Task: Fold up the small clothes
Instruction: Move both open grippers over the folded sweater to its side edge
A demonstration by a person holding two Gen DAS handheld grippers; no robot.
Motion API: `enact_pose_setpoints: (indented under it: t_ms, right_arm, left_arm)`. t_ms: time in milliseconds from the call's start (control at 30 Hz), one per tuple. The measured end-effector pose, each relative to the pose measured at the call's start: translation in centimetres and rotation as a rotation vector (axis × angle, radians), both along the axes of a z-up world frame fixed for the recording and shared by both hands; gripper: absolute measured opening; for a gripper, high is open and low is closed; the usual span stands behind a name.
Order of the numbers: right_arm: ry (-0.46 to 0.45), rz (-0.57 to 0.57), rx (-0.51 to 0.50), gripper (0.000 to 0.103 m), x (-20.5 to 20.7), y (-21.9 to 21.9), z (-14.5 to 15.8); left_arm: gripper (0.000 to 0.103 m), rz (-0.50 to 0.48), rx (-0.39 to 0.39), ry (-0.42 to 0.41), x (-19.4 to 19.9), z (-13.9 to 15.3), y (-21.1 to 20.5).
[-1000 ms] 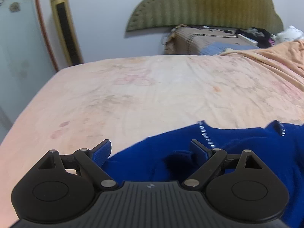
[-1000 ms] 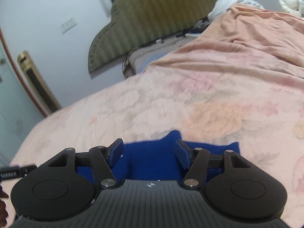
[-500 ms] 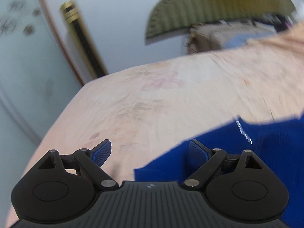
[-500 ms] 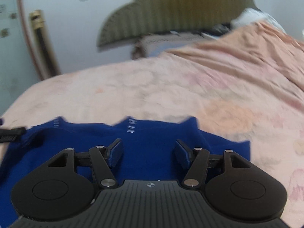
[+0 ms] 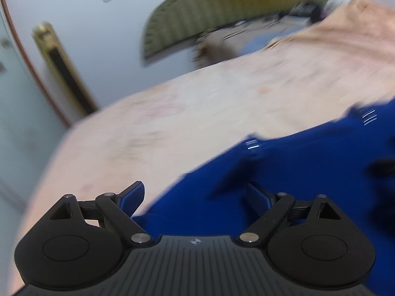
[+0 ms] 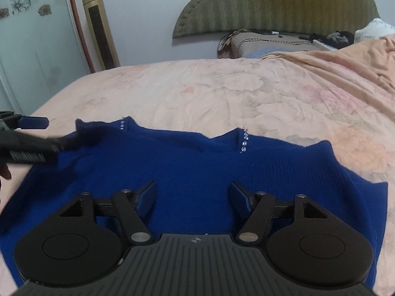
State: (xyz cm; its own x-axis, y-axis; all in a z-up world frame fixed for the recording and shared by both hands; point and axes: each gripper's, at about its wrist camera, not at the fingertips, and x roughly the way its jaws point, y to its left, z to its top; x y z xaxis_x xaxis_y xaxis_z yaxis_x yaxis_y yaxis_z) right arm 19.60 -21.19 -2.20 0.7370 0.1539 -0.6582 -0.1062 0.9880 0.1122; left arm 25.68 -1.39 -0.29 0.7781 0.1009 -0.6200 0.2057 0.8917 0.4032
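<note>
A dark blue knit garment with two short rows of rhinestones lies spread flat on the peach floral bedsheet. My right gripper hovers over the garment's middle. Its jaws are opening, and nothing is pinched between the blue pads. In the blurred left wrist view my left gripper stands wide open over the garment's left edge, one finger above the sheet and the other above the cloth. The left gripper also shows in the right wrist view at the garment's far left corner.
A rumpled peach blanket lies on the bed's right side. Behind the bed are a green padded headboard, a cluttered bedside unit, a gold tower fan and a frosted glass door.
Both wrist views have rolled. The right gripper has swung across, so the whole garment now shows, and its jaws stand slightly wider. In the left view the garment has slid right.
</note>
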Motion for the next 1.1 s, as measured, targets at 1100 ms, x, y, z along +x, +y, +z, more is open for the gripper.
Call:
enact_pose_setpoints:
  t_ms: [1100]
  right_arm:
    - [0.003,0.023,-0.11,0.087,-5.9,2.3,0.9]
  left_arm:
    - [0.09,0.008,-0.145,0.101,-4.6,-0.5,2.5]
